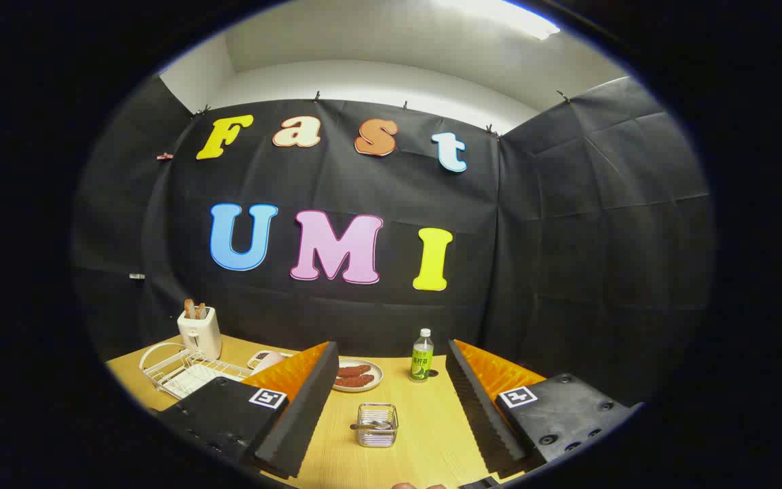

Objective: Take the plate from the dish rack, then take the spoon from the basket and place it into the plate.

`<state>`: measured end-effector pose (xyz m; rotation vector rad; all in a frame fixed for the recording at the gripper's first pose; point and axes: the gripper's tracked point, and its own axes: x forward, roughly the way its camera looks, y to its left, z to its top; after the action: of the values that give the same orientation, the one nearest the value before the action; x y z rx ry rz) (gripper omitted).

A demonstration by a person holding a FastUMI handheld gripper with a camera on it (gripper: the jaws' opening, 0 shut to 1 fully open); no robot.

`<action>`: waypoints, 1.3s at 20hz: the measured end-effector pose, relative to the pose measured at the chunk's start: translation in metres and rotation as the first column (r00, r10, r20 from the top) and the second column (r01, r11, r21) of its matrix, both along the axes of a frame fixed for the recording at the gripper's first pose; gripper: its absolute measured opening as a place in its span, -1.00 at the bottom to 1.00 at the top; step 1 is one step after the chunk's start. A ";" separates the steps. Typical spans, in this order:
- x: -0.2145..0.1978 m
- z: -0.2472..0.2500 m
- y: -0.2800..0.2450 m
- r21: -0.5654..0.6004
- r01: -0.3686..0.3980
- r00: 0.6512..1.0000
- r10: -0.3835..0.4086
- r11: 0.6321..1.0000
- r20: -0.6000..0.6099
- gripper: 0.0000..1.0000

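My gripper [389, 345] is held above the wooden table [425, 435], open wide, with nothing between its fingers. Down between the fingers, on the table, stands a small wire basket [376, 425] with a metal spoon [368, 426] lying in it. The white wire dish rack [184, 371] sits off to the left, beyond the left finger [303, 401]. A pale pink round thing [270, 360], perhaps the plate, peeks out at the rack's right end, partly hidden by that finger.
A white toaster [199, 330] holding toast stands behind the rack. Ahead of the fingers are a plate of sausages [357, 375] and a small green-labelled bottle [421, 355]. The black cloth wall closes the table's far side and right side.
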<state>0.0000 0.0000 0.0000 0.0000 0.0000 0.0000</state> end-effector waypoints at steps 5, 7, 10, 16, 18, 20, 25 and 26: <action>0.002 -0.004 -0.004 0.010 0.019 1.000 -0.018 1.000 -0.014 0.94; 0.000 -0.005 -0.006 0.008 0.022 1.000 -0.022 1.000 -0.017 0.94; -0.002 -0.009 -0.006 0.001 0.026 0.999 -0.026 1.000 -0.024 0.94; -0.006 -0.009 -0.006 0.001 0.037 0.999 -0.037 0.999 -0.021 0.94; -0.004 -0.011 -0.005 0.000 0.036 0.999 -0.036 0.999 -0.030 0.94; -0.003 -0.018 -0.004 0.002 0.031 0.998 -0.030 1.000 -0.059 0.94; 0.013 -0.033 0.003 0.021 -0.005 0.990 0.008 1.000 -0.142 0.94; 0.019 -0.035 0.007 0.027 -0.019 0.988 0.023 0.999 -0.152 0.94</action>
<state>0.0185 0.0065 -0.0351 0.0255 0.1529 0.0207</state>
